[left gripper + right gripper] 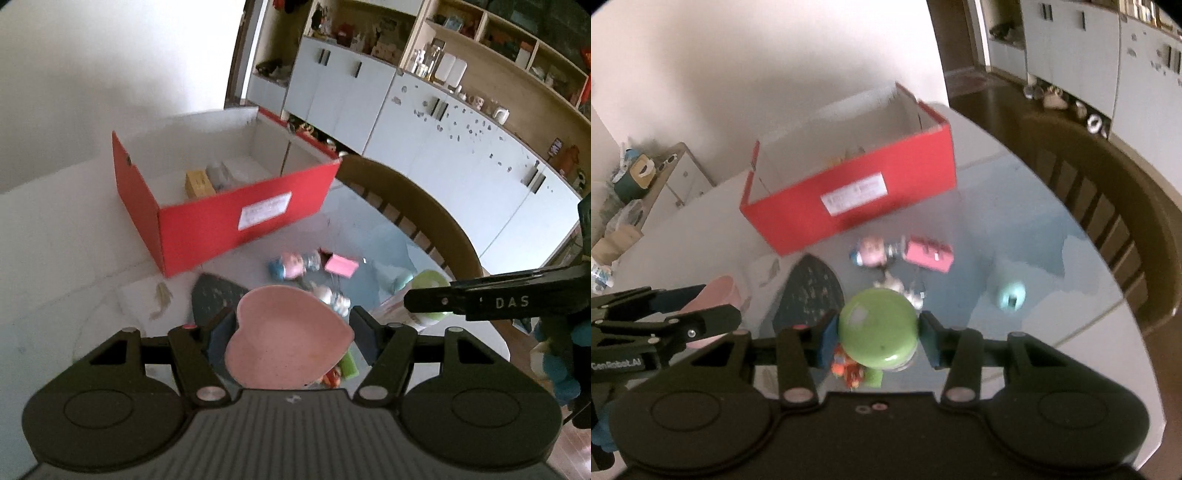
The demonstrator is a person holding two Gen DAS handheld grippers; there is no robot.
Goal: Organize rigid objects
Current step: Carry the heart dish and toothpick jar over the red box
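Note:
My left gripper (291, 332) is shut on a pink heart-shaped dish (286, 338) and holds it above the table, in front of the open red box (236, 218). My right gripper (877, 338) is shut on a container with a green lid (877, 328), also lifted above the table. The red box (857, 199) stands at the far side of the table; a yellow box (199, 182) and a clear item lie inside it. The right gripper's finger shows in the left wrist view (461, 299); the left gripper and pink dish (720, 295) show in the right wrist view.
On the table lie a dark flat mat (809, 291), a small pink-and-blue figure (871, 251), a pink block (929, 253), a silvery toy (905, 288), a teal round item (1010, 295) and orange and green pieces (849, 371). A wooden chair (1108, 206) stands at the right edge.

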